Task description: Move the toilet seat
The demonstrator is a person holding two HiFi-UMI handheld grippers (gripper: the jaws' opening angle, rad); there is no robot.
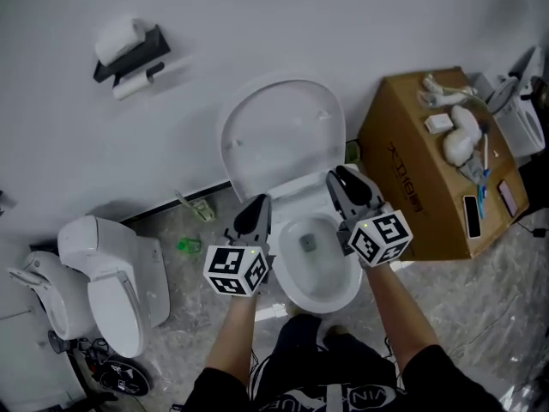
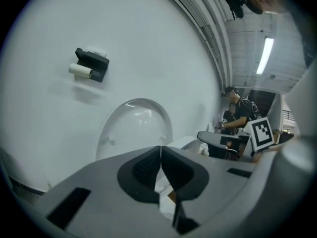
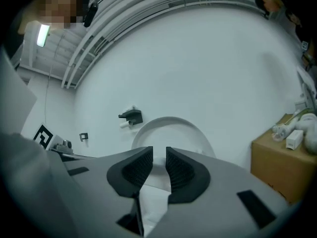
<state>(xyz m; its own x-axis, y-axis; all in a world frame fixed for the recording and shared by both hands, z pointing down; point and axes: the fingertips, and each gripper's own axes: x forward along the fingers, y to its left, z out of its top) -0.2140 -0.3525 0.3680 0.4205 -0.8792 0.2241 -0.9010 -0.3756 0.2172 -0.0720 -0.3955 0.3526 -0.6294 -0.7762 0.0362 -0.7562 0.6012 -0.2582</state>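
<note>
Left gripper: jaws clenched, empty. Right gripper: narrow gap, nothing grasped. Raised toilet lid at 12 o'clock.

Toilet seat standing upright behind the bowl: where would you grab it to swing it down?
Pinch the thin side rim of the raised toilet seat near its top, coming from the front. It hinges at the bowl, so the top likely swings easiest.

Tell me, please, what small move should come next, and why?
Probably open the left gripper, whose jaws are shut on nothing, and reach toward the raised toilet seat. The seat leans against the wall, and the right gripper holds nothing either.
</note>
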